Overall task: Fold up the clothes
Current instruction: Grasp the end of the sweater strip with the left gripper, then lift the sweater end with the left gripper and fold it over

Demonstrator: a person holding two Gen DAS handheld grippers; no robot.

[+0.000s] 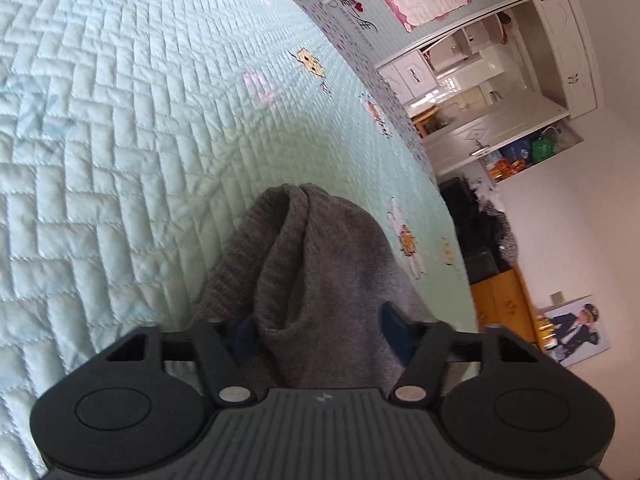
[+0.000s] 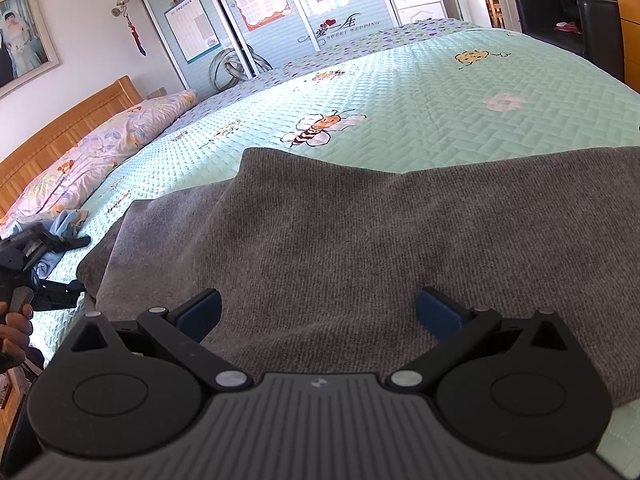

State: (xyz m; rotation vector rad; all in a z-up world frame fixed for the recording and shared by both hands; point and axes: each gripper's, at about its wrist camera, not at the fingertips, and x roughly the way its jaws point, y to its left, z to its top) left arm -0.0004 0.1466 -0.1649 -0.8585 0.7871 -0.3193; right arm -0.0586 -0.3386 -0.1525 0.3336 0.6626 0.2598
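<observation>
Quilt [image 2: 400,128] bare toward 12 and 1 o'clock of grey garment [image 2: 340,240]; pillow [image 2: 100,148] and blue cloth [image 2: 66,224] block at 10.

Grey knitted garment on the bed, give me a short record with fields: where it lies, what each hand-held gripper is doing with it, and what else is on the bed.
garment: grey knitted garment, spread on the quilted green bedspread
left hand-held gripper: bunched corner of the garment between its blue pads
right hand-held gripper: open, over the flat cloth, nothing pinched
other cloth: light blue piece near the floral pillow
fold: not yet tidy
</observation>
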